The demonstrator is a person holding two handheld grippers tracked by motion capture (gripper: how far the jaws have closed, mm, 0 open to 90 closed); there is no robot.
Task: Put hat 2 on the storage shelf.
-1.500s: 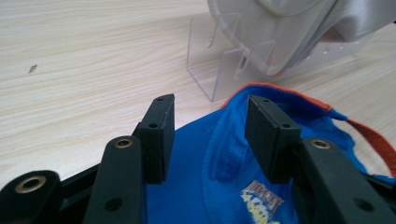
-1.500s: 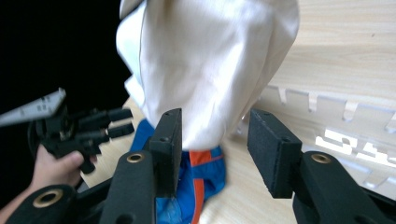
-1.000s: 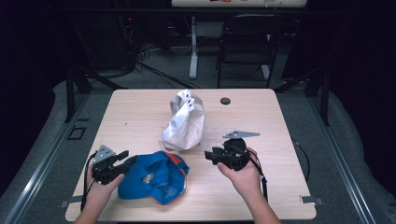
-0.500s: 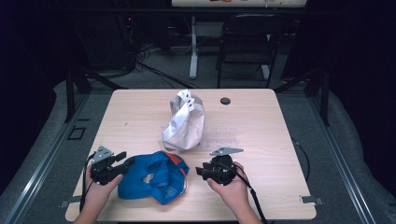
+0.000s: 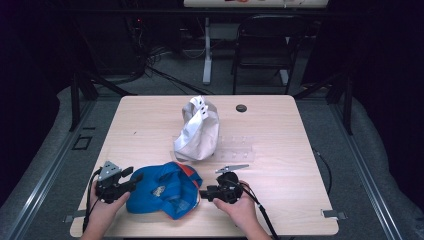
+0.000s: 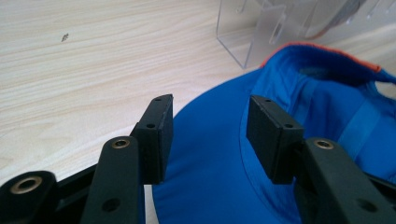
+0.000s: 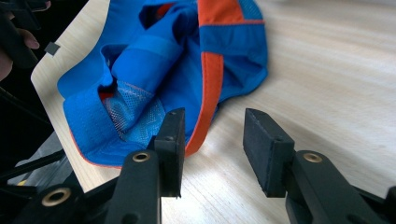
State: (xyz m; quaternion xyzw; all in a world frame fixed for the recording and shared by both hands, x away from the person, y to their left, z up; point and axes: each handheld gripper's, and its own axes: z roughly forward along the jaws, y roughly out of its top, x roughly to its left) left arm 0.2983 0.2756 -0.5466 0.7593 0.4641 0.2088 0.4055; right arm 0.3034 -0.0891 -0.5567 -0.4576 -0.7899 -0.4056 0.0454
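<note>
Between the two tongs, near the table's (image 5: 280, 125) front edge, a blue cap (image 5: 165, 190) with orange trim is lying crumpled and inside-out, its mesh lining facing up. The left gripper (image 5: 131, 178) is sitting at the cap's left side with its jaws spread; in the left gripper view the blue brim (image 6: 210, 154) is lying between and just beyond the jaws, not yet pinched. The right gripper (image 5: 204, 192) is pointing at the cap from the opposite side, jaws likewise spread, and in the right gripper view the orange-edged rim (image 7: 208, 88) is running just ahead of them, with bare wood under the gap.

Beyond both tongs a white cap (image 5: 197, 131) is hanging on a clear acrylic stand (image 5: 240, 147), which suggests the blue one is meant for similar display or shaping. Judging from this, the work is only starting: both tongs are in place, but neither is gripping fabric, so grasping, straightening and placing all appear to be left.
</note>
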